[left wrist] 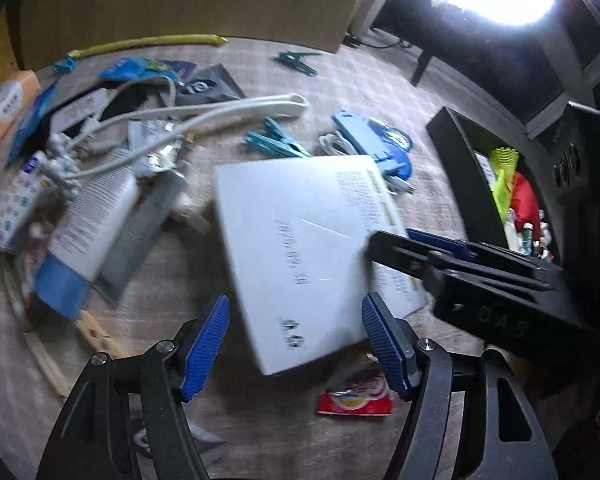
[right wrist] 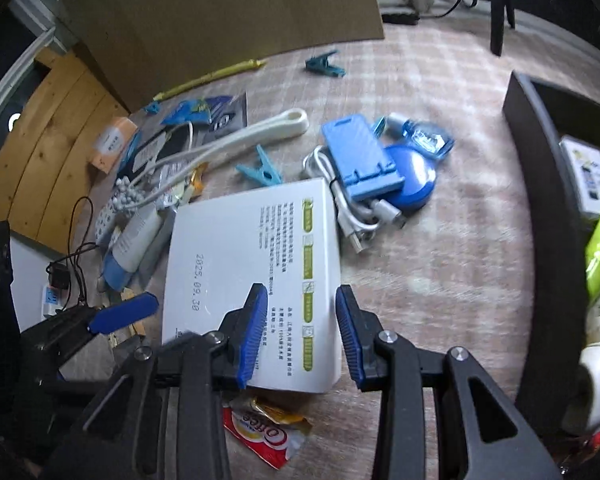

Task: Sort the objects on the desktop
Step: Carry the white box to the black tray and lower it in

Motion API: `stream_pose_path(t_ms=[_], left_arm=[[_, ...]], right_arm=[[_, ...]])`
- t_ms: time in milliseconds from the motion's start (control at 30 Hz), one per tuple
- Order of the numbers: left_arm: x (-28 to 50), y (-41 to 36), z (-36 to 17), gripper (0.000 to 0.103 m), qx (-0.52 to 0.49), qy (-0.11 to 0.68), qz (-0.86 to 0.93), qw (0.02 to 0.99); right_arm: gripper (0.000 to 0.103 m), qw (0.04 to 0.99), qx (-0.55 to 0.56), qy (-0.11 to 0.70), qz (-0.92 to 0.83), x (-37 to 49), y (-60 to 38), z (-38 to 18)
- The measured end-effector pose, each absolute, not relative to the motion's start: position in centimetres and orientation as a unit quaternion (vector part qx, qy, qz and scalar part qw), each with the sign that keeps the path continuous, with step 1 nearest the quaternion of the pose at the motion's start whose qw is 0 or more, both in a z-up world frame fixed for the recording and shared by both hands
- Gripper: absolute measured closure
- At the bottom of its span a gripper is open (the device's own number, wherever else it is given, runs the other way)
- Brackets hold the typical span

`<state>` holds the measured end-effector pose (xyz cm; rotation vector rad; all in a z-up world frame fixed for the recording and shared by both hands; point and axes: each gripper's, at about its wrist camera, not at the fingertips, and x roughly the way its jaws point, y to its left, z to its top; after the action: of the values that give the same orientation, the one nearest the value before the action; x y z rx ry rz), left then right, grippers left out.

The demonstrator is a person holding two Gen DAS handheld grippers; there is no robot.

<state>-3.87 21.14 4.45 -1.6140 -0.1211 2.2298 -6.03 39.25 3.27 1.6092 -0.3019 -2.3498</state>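
Note:
A flat white box (left wrist: 300, 248) with printed text lies on the table; it also shows in the right wrist view (right wrist: 256, 276). My left gripper (left wrist: 296, 344) is open, its blue pads either side of the box's near corner, empty. My right gripper (right wrist: 302, 332) is open with its jaws straddling the box's near right edge; it shows in the left wrist view (left wrist: 440, 256) at the box's right side. A red snack sachet (right wrist: 268, 432) lies under the box's near edge.
A black bin (right wrist: 540, 200) with several sorted items stands at the right. Blue phone stand (right wrist: 360, 156), white cable (right wrist: 356, 216), teal clothespegs (right wrist: 262, 170), a white shoehorn (left wrist: 236, 110), tubes and packets (left wrist: 92, 216) clutter the left and far side. A cardboard sheet (right wrist: 220, 12) stands behind.

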Motion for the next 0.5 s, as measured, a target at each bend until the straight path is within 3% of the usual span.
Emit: stream_pose_path(t_ms=[500], left_arm=[[-2.6, 25.0, 8.0, 0.036, -0.538, -0.024, 0.822, 0.184]], right_arm=[[0.066, 0.147, 0.526, -0.090, -0.833, -4.7, 41.8, 6.9]])
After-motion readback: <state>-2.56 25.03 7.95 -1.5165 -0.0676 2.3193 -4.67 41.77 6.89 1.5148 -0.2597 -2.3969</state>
